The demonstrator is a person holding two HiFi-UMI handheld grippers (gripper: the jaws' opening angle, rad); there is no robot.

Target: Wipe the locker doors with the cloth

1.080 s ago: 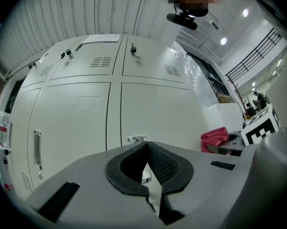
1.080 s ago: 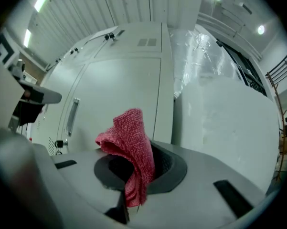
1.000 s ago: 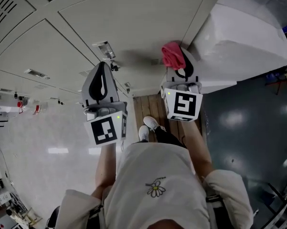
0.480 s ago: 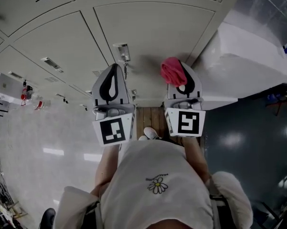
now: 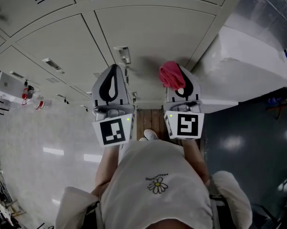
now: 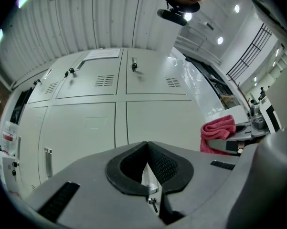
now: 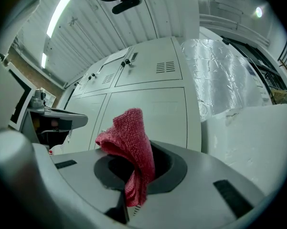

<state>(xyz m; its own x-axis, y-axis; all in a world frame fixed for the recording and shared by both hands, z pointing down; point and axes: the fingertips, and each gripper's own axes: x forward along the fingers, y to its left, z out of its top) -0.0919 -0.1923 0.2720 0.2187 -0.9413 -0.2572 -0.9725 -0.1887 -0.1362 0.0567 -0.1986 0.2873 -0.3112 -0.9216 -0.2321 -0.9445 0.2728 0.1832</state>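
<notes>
Pale grey locker doors fill the wall ahead of me. A red cloth is bunched up in my right gripper, whose jaws are shut on it; it also shows at the right of the left gripper view as a cloth. The cloth sits close to a lower door, and contact is not clear. My left gripper is beside it to the left, jaws shut and empty, pointing at the doors.
Door handles with locks stick out of the lockers. A white block wrapped in plastic stands right of the lockers. A wooden board lies under my feet. Bottles and clutter sit far left.
Both grippers have risen and come closer to the lockers over the last second. The right one, with the cloth, has since shifted slightly left.
</notes>
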